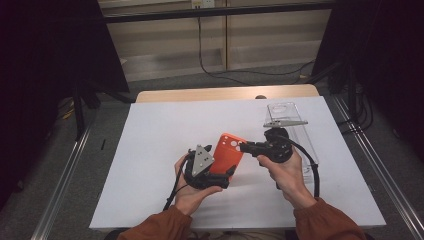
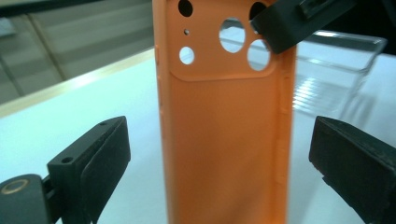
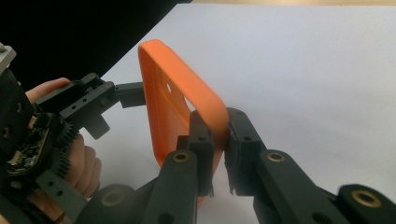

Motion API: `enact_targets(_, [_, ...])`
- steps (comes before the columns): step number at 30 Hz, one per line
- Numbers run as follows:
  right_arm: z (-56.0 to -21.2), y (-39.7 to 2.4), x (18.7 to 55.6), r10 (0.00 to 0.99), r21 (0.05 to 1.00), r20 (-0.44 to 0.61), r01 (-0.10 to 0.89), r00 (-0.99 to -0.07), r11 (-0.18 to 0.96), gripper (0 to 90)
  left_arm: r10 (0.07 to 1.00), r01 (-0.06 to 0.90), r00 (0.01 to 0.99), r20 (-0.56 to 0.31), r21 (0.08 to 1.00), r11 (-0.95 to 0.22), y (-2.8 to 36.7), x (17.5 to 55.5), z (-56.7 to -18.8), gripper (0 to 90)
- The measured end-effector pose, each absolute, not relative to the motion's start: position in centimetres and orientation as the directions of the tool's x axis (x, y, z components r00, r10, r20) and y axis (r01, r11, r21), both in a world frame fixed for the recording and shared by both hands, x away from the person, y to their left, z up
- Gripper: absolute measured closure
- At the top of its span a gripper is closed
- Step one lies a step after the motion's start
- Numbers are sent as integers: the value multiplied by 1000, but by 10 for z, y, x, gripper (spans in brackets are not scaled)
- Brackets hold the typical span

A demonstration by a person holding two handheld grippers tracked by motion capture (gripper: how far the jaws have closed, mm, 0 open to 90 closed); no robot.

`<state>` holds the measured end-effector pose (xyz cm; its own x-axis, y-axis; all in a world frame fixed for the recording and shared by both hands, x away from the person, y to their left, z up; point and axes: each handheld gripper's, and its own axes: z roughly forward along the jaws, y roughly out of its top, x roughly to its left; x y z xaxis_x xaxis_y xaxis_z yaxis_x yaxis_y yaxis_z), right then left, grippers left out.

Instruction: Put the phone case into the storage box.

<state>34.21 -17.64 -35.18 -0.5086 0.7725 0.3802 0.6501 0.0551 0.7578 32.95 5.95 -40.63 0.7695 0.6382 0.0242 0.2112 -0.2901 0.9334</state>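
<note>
Counter (image 1: 165,130): a white sheet is laid over it, with a wooden edge seen at the far side; nothing lies under the two hands.

Clear case (image 1: 290,125): a transparent phone case is seen lying flat at the far right of the counter, well apart from the work in hand and untouched.

Orange phone case (image 1: 227,152): it is held in the air between the two claws, above the middle of the counter, standing roughly upright with its camera cut-outs at the top — it touches no surface.

Left claw (image 2: 219,154): its jaws are spread wide, one on each side of the orange case's lower half, and a gap is seen between each jaw and the case; nothing is gripped by it yet.

Right claw (image 3: 219,135): it is clamped on the upper corner of the orange case near the cut-outs, with the rim pinched between its jaws; the whole weight is judged to be carried here.

Progress: the case is lifted and presented — a handover is judged to be midway. What is left is for the left claw to be closed on the case's sides and the right claw's hold to be let go.
</note>
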Motion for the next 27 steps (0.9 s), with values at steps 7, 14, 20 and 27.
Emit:
enact_targets(7, [-350, -182, 342, 789, 769, 364, 638, -495, 45, 814, 632, 196, 774, 36, 936, -294, 68, 333, -405, 28])
enact_targets(14, [-349, -187, 343, 796, 787, 343, 616, -499, 47, 815, 642, 223, 767, 1, 937, -269, 75, 336, -406, 28])
enact_targets(20, [-348, -192, 344, 799, 799, 333, 600, -500, 43, 815, 674, 230, 738, 12, 935, -269, 82, 337, -404, 35])
enact_targets(27, [-351, -196, 345, 814, 801, 313, 597, -488, 50, 816, 679, 257, 734, -16, 932, -256, 92, 342, -407, 42])
